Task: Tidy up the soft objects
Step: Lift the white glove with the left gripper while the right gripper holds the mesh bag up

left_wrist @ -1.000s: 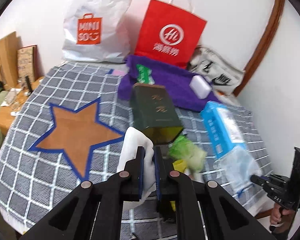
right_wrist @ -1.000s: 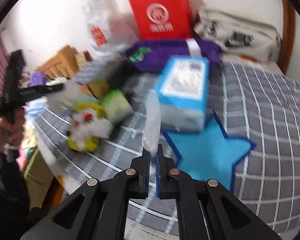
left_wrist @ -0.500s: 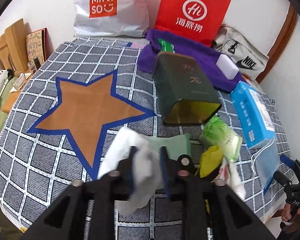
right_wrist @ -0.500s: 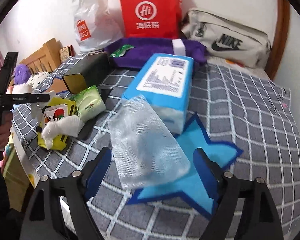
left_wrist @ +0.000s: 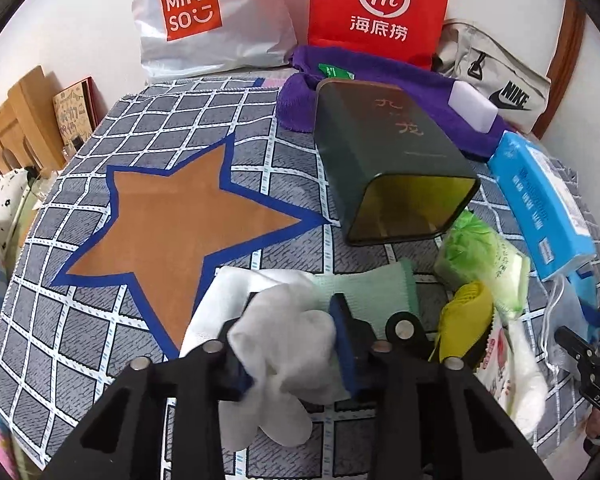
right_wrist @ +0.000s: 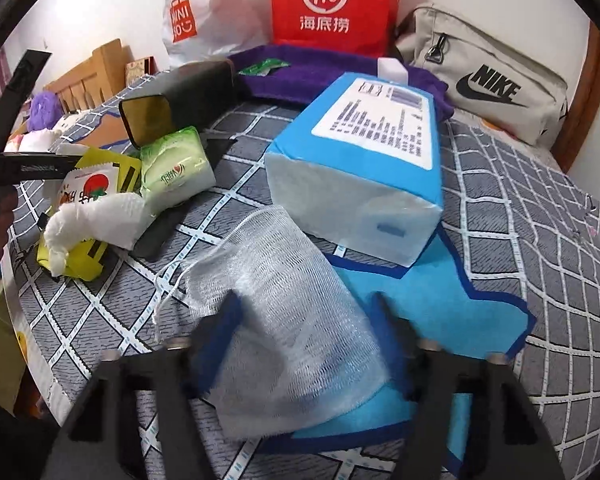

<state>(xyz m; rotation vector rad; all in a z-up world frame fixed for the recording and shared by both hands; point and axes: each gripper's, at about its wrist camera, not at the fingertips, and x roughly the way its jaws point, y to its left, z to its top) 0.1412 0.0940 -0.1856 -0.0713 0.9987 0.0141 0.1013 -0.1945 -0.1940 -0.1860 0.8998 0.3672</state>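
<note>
**Soft items loose between parted fingers, checked bedspread**

White sock (left_wrist: pixel 284 344) with mint-green cuff lies bunched at the near edge of the bedspread (left_wrist: pixel 148 120), partly over the lower point of the orange star patch (left_wrist: pixel 180 224). Left gripper (left_wrist: pixel 296 340) has its fingers spread to either side of the sock; cloth sits between the pads, not pinched.

White mesh pouch (right_wrist: pixel 296 312) lies across the near edge of the blue star patch (right_wrist: pixel 452 304), drawstring trailing left. Right gripper (right_wrist: pixel 308 332) stands wide apart, fingers flanking the pouch without clamping it.

Just beyond the pouch: blue tissue pack (right_wrist: pixel 364 160), touching the blue star. Left of it, a green tissue packet (right_wrist: pixel 176 168), yellow snack packets and a white wad. Dark green tin (left_wrist: pixel 388 160) lies on its side, open mouth toward the near edge.

Far edge: purple towel (left_wrist: pixel 380 76), red paper bag (left_wrist: pixel 380 8), white Miniso bag (left_wrist: pixel 212 16), grey Nike pouch (right_wrist: pixel 484 80), all against a white wall. Wooden headboard at left.
</note>
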